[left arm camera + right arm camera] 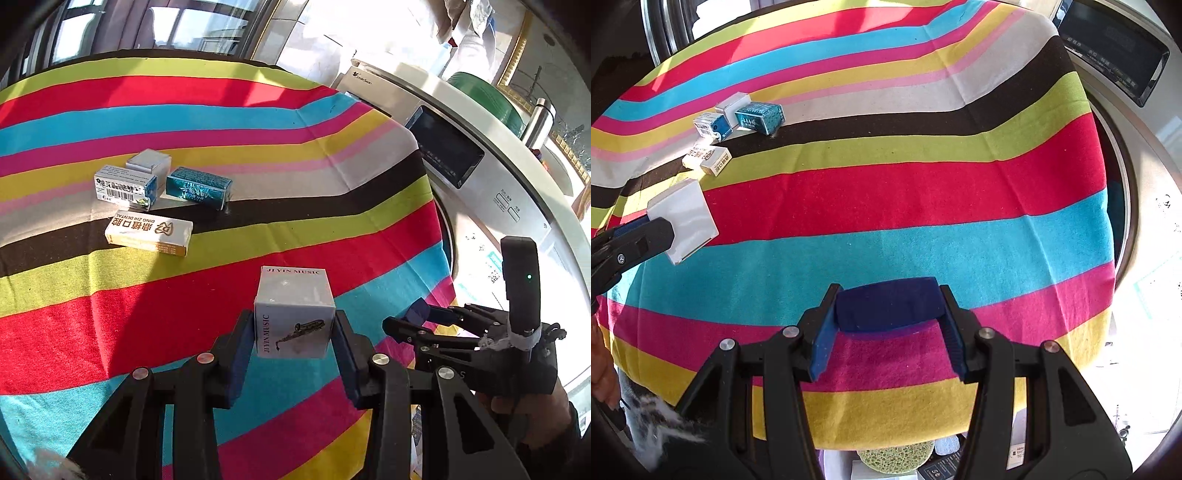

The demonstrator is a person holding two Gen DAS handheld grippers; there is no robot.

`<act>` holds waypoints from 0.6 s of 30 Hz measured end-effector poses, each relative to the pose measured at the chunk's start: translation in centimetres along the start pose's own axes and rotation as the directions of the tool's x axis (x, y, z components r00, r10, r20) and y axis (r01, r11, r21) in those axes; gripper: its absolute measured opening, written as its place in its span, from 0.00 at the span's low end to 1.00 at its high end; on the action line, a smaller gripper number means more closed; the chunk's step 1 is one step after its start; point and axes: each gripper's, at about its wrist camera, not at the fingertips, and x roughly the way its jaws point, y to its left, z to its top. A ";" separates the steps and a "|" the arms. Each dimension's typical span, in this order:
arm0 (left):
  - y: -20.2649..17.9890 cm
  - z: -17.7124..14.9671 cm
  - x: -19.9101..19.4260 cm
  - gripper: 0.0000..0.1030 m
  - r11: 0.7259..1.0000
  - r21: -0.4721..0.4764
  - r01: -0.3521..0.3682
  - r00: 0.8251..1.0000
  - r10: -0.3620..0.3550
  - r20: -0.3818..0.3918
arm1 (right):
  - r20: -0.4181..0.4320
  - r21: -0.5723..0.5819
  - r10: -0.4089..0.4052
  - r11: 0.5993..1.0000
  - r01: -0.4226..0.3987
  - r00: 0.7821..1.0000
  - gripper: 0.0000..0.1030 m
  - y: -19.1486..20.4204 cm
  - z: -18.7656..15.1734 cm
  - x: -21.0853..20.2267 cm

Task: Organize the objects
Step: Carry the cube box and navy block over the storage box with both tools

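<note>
Left gripper (295,332) clamps the white Jiyin Music box (293,314) above the striped cloth (332,184). Right gripper (886,325) grips a dark blue block (888,302). Ahead-left, four small boxes (159,192) sit grouped; judged two items unplaced.

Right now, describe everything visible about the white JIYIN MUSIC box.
The JIYIN MUSIC box is a small white cardboard cube, closed, printed with a saxophone and black lettering. It sits upright, clamped at its sides between the left gripper pads, over the striped cloth, apart from the other boxes.
</note>
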 end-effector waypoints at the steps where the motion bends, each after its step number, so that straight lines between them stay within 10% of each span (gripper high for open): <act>1: -0.4 -0.2 0.1 0.42 1.000 0.005 0.006 1.000 -0.006 -0.004 | -0.003 0.003 -0.005 1.000 0.005 1.000 0.54 -0.3 -0.3 -0.2; 18: -7.7 -3.7 0.6 0.42 0.982 0.145 0.120 0.992 -0.112 -0.066 | -0.039 0.076 -0.080 0.994 0.083 0.996 0.54 -4.6 -4.6 -4.5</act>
